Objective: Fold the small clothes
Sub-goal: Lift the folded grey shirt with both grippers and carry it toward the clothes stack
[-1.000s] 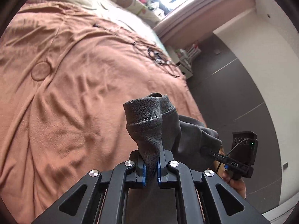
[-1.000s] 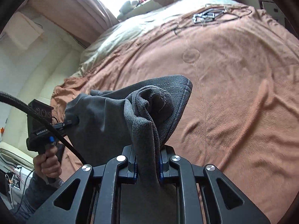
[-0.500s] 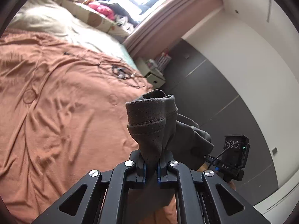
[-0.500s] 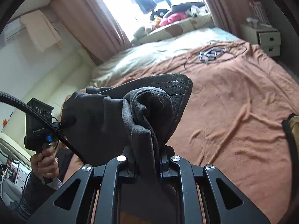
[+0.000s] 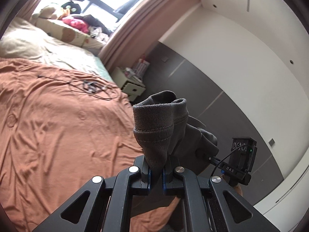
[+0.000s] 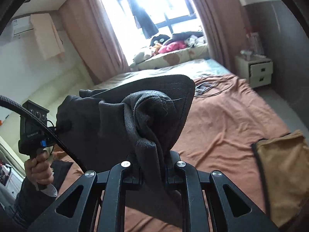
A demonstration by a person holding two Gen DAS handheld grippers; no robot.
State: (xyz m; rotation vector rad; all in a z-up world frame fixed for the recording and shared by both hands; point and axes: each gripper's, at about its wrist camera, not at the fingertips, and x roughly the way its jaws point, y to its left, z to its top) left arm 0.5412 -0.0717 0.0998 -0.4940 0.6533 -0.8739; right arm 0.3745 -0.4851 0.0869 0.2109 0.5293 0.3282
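A dark grey fleece garment (image 5: 158, 127) hangs in the air between my two grippers, above the bed. My left gripper (image 5: 156, 171) is shut on one bunched hem of it. My right gripper (image 6: 152, 171) is shut on another bunched edge of the same garment (image 6: 119, 127). The cloth sags in a fold between them. In the left wrist view the right gripper (image 5: 204, 154) shows at the cloth's far end. In the right wrist view the left gripper (image 6: 59, 128) grips the cloth's left end.
The bed's rust-brown blanket (image 5: 58, 135) lies wrinkled below. Black cables (image 5: 90, 87) lie on it near the far end. A tan folded cloth (image 6: 283, 172) lies at the right. A white nightstand (image 6: 256, 71) and a grey wall stand beside the bed.
Both grippers have lifted and tilted up with the garment; the views now take in the window, wall and ceiling. The tan cloth has come into the right wrist view.
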